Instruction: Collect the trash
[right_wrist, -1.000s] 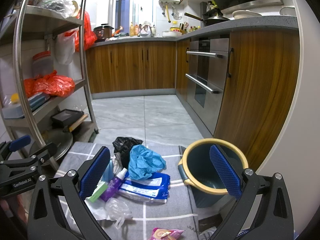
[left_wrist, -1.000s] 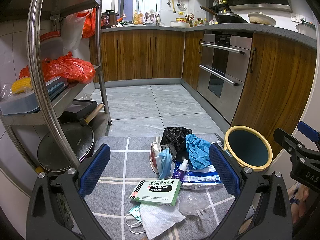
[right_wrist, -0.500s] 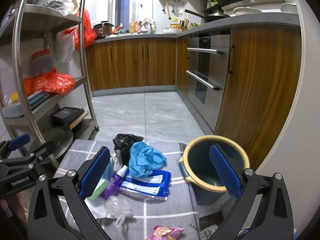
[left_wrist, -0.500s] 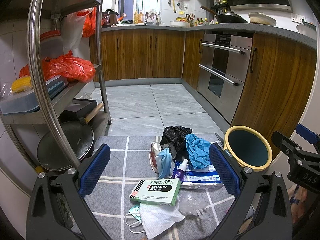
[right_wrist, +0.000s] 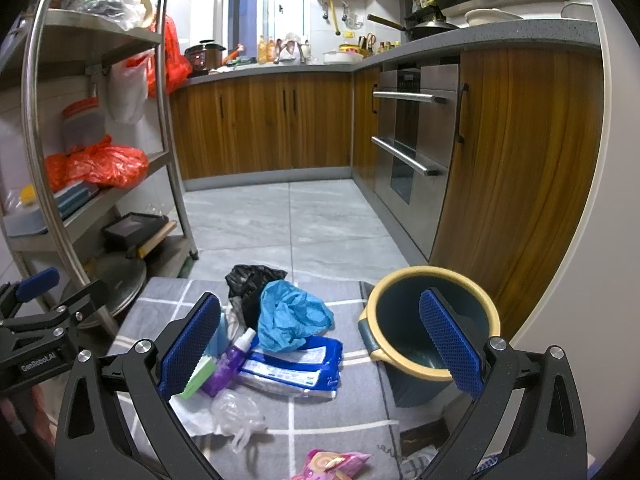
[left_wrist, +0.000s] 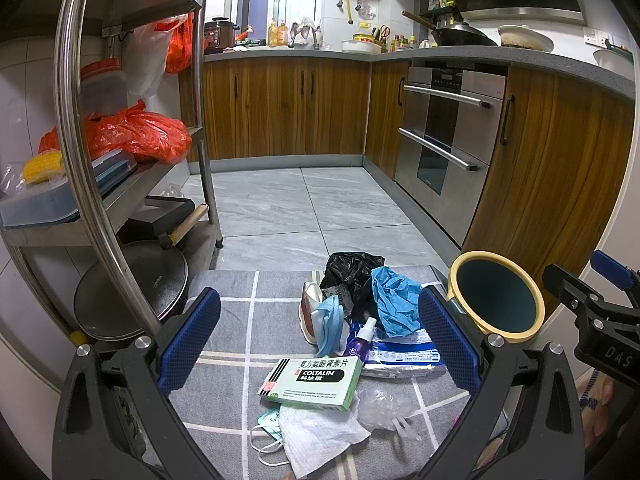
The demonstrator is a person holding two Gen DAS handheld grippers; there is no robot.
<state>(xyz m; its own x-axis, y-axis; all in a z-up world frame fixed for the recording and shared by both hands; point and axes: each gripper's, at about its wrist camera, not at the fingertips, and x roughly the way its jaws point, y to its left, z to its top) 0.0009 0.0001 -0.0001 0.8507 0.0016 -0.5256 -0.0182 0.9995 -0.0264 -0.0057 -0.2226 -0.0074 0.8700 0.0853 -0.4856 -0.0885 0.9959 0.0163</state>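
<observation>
Left tool [left_wrist: 319, 340] gaping, trash pile [left_wrist: 352, 344] beyond

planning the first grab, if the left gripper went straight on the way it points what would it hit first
Probably the green medicine box: it lies centred between the open fingers of the left gripper, nearest on the mat. Depth is unclear, so it might instead reach the purple spray bottle just behind.
</observation>
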